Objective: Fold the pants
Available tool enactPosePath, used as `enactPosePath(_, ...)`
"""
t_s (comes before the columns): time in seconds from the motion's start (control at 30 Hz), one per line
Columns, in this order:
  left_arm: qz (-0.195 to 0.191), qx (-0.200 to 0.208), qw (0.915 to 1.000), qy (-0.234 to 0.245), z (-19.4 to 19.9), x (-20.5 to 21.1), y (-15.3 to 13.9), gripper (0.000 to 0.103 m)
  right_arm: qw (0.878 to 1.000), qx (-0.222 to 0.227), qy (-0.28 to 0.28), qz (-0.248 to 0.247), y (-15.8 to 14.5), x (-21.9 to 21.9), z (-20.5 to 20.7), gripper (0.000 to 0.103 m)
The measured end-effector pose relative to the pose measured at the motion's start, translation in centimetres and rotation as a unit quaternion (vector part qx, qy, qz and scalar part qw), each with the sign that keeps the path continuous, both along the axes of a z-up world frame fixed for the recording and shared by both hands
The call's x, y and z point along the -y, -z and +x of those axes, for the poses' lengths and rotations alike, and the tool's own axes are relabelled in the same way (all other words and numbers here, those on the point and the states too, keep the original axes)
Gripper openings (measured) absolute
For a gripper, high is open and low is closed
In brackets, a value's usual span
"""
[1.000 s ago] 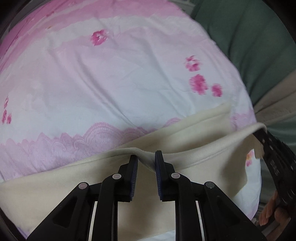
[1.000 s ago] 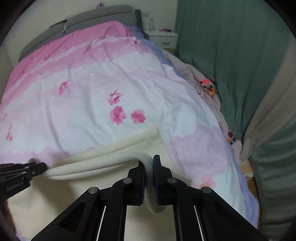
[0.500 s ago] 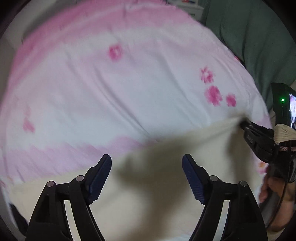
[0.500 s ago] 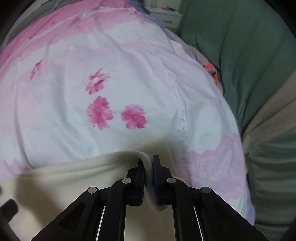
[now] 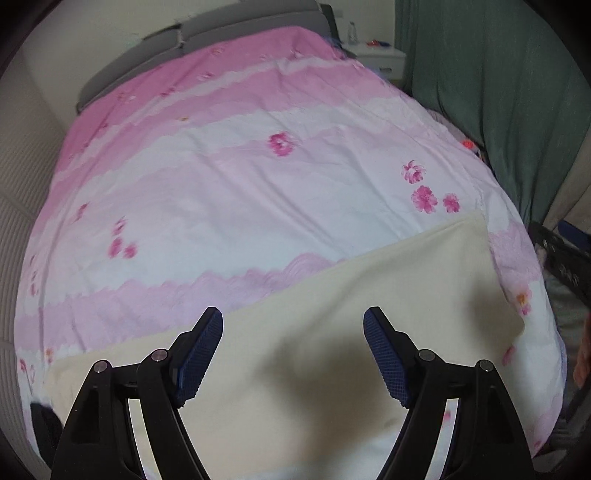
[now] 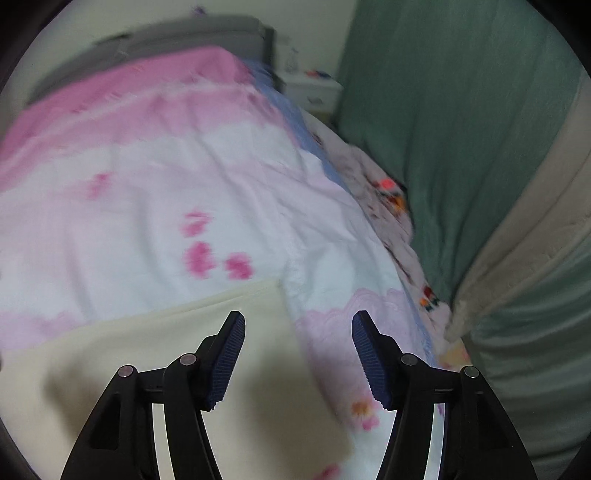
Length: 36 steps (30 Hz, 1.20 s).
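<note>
The cream pants [image 5: 332, 314] lie flat across the near edge of the bed [image 5: 229, 192], on its pink flowered cover, while the left gripper [image 5: 293, 354] hangs over them with jaws wide apart and empty, and the right gripper [image 6: 298, 354] is opening above their right edge, gripping nothing

Left wrist view: above near end of bed [image 5: 229, 206], facing steeply down and along it toward headboard [image 5: 207, 33]. Right wrist view: same heading, placed further right, nearer curtain [image 6: 461, 122], blurred. Both share pants [image 5: 332, 295], pink flower cluster, nightstand [image 5: 380, 59], curtain.
</note>
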<state>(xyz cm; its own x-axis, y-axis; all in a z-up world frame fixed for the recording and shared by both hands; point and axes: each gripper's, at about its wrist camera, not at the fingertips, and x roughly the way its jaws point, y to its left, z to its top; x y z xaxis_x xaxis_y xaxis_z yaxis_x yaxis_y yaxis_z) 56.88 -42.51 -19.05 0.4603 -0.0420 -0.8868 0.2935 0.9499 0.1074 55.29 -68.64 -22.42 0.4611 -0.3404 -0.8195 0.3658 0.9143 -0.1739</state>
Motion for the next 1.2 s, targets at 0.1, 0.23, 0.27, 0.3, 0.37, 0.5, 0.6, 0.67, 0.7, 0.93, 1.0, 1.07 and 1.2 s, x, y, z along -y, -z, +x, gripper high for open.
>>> enactPosePath(0.1, -0.013, 0.020, 0.9996, -0.017, -4.1, -2.8, -1.6, 0.079, 0.999, 0.025, -0.043, 0.012, -2.8, -3.5, -4.1, 0.063)
enactPosePath(0.23, -0.005, 0.043, 0.9980, -0.045, -9.9, -7.2, -2.3, 0.081, 0.992, 0.040, -0.119, 0.029, -4.5, -9.8, -9.2, 0.066)
enactPosePath(0.27, -0.001, 0.051, 0.9971, -0.057, -11.9, -9.0, -2.4, 0.081, 0.989, 0.039, -0.141, 0.034, -4.6, -11.5, -10.2, 0.066)
enactPosePath(0.3, 0.002, 0.055, 0.9963, -0.065, -13.1, -10.3, -2.4, 0.081, 0.985, 0.036, -0.164, 0.039, -4.6, -13.2, -11.3, 0.066)
enactPosePath(0.37, 0.009, 0.057, 0.9930, -0.103, -15.9, -13.8, -2.2, 0.083, 0.979, 0.029, -0.196, 0.055, -4.6, -16.1, -13.0, 0.066)
enactPosePath(0.5, -0.008, 0.033, 0.9854, -0.167, -19.3, -20.5, -1.4, 0.083, 0.961, 0.019, -0.264, 0.079, -4.1, -22.9, -15.9, 0.066)
enactPosePath(0.6, 0.003, 0.023, 0.9799, -0.198, -21.3, -25.8, -0.5, 0.083, 0.949, 0.003, -0.297, 0.104, -3.4, -28.0, -18.0, 0.066)
enactPosePath(0.67, 0.014, 0.020, 0.9772, -0.211, -22.3, -29.6, 0.4, 0.083, 0.942, -0.005, -0.313, 0.121, -2.9, -31.5, -18.9, 0.066)
enactPosePath(0.7, 0.020, 0.018, 0.9763, -0.215, -22.6, -31.1, 0.8, 0.083, 0.939, -0.006, -0.321, 0.124, -2.6, -33.4, -19.5, 0.066)
enactPosePath(0.93, 0.029, -0.015, 0.9793, -0.200, -22.7, -41.0, 4.2, 0.083, 0.933, -0.037, -0.324, 0.152, 1.1, -44.9, -21.2, 0.066)
enactPosePath(1.0, 0.043, -0.020, 0.9788, -0.199, -22.5, -42.8, 5.3, 0.083, 0.930, -0.039, -0.331, 0.154, 2.4, -47.8, -21.4, 0.066)
enactPosePath(1.07, 0.043, -0.029, 0.9786, -0.199, -22.2, -44.0, 6.4, 0.083, 0.927, -0.051, -0.337, 0.157, 3.8, -50.0, -21.6, 0.065)
enactPosePath(1.2, 0.034, -0.039, 0.9773, -0.206, -21.4, -45.2, 8.9, 0.084, 0.916, -0.065, -0.352, 0.181, 6.5, -52.8, -20.6, 0.064)
